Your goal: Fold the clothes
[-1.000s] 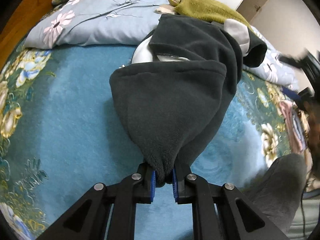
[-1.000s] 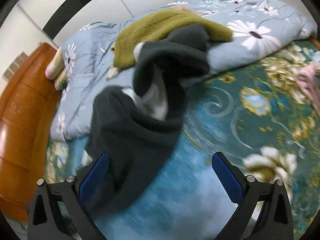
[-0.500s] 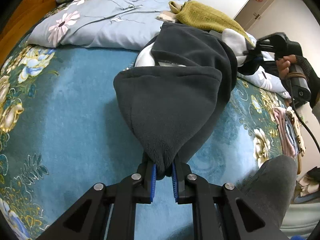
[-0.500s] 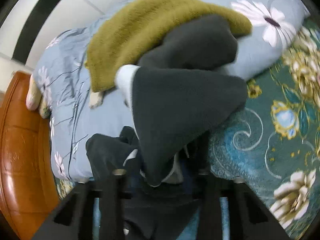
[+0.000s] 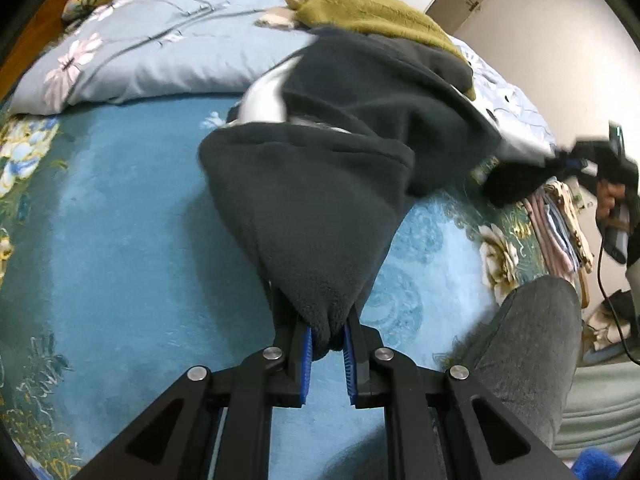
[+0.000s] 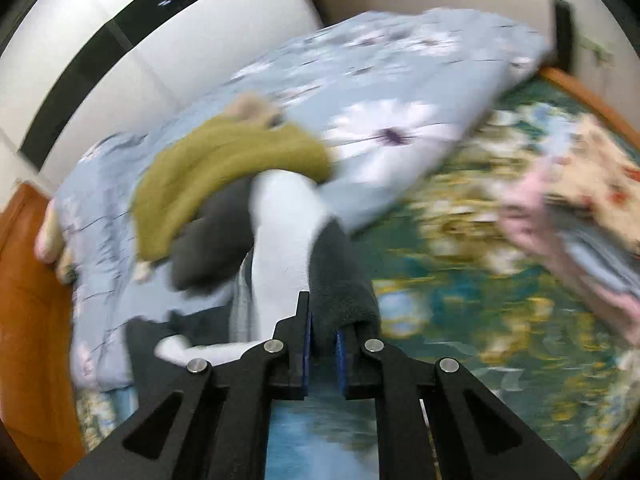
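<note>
A dark grey fleece garment [image 5: 320,200] with a white lining lies stretched over the blue floral bedspread [image 5: 120,220]. My left gripper [image 5: 327,344] is shut on one bunched end of it, close to the camera. My right gripper [image 6: 323,332] is shut on another part of the same fleece [image 6: 340,280], where grey fabric meets a white panel [image 6: 280,232]. In the left wrist view the right gripper [image 5: 576,160] shows at the far right, pulling a dark end of the garment away. The right wrist view is blurred by motion.
An olive-green fuzzy garment [image 5: 372,12] lies on a light blue flowered duvet [image 5: 160,40] at the back. A stack of folded clothes [image 5: 556,228] sits at the right edge of the bed. The person's grey-trousered leg [image 5: 532,360] is at lower right. A wooden headboard [image 6: 24,300] is on the left.
My right gripper closed on the fleece and has pulled it to the right, away from the duvet, stretching the garment. My left gripper keeps its hold and has barely moved.
</note>
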The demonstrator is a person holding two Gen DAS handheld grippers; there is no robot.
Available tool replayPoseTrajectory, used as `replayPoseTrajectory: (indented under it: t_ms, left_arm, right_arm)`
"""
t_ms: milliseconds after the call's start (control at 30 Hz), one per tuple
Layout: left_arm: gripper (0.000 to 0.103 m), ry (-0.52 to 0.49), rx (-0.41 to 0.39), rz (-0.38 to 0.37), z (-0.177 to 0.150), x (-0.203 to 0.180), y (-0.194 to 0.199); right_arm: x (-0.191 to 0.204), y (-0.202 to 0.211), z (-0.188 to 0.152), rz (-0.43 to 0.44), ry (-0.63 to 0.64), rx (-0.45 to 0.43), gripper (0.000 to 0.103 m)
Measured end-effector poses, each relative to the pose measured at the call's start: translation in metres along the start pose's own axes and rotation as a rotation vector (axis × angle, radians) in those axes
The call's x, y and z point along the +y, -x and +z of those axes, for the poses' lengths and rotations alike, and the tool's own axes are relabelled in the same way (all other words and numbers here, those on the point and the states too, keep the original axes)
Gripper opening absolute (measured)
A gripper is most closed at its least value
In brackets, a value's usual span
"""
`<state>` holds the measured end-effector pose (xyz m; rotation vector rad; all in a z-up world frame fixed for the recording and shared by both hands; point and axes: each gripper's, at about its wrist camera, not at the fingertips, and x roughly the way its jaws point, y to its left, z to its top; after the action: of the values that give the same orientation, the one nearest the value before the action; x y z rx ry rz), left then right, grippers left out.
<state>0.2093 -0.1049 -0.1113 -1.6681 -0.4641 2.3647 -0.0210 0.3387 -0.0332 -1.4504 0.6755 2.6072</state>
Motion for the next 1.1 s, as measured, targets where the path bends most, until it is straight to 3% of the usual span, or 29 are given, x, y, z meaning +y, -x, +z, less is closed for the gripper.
replayPoseTrajectory:
  t_ms: [100, 167, 333, 367, 400, 500, 600, 800, 933, 1000, 1100]
  left_arm:
    - [0.014, 0.013, 0.014, -0.014, 0.003, 0.002, -0.004]
    - [0.015, 0.02, 0.008, -0.024, 0.005, 0.003, -0.003]
    - [0.025, 0.067, 0.013, -0.072, 0.007, 0.01, 0.008]
    - [0.031, 0.088, 0.007, -0.088, 0.008, 0.014, 0.013]
    - [0.041, 0.108, -0.003, -0.103, 0.009, 0.018, 0.018]
    - [0.054, 0.171, -0.052, -0.139, 0.018, 0.031, 0.029]
    - [0.057, 0.234, -0.088, -0.137, 0.034, 0.043, 0.023]
    - [0.057, 0.313, -0.112, -0.14, 0.085, 0.06, -0.022]
    - [0.055, 0.33, -0.1, -0.135, 0.1, 0.059, -0.042]
    - [0.025, 0.331, -0.096, -0.132, 0.105, 0.057, -0.05]
    - [0.021, 0.263, -0.124, -0.169, 0.102, 0.04, -0.04]
  right_arm:
    - [-0.049, -0.002, -0.003, -0.107, -0.098, 0.034, 0.01]
    - [-0.071, -0.009, -0.012, -0.132, -0.145, 0.082, 0.01]
    - [-0.069, -0.011, -0.028, -0.126, -0.115, 0.127, 0.013]
    - [-0.066, -0.008, -0.03, -0.123, -0.104, 0.133, 0.017]
    - [-0.063, -0.002, -0.032, -0.125, -0.086, 0.123, 0.027]
    - [-0.046, 0.021, -0.043, -0.126, -0.01, 0.058, 0.051]
    - [-0.027, 0.031, -0.055, -0.089, 0.055, 0.025, 0.056]
    - [-0.002, 0.024, -0.079, -0.026, 0.076, 0.069, 0.056]
    - [0.013, 0.02, -0.097, 0.016, 0.086, 0.097, 0.056]
    - [0.021, 0.018, -0.105, 0.029, 0.102, 0.108, 0.056]
    - [0.031, 0.013, -0.114, 0.035, 0.122, 0.124, 0.056]
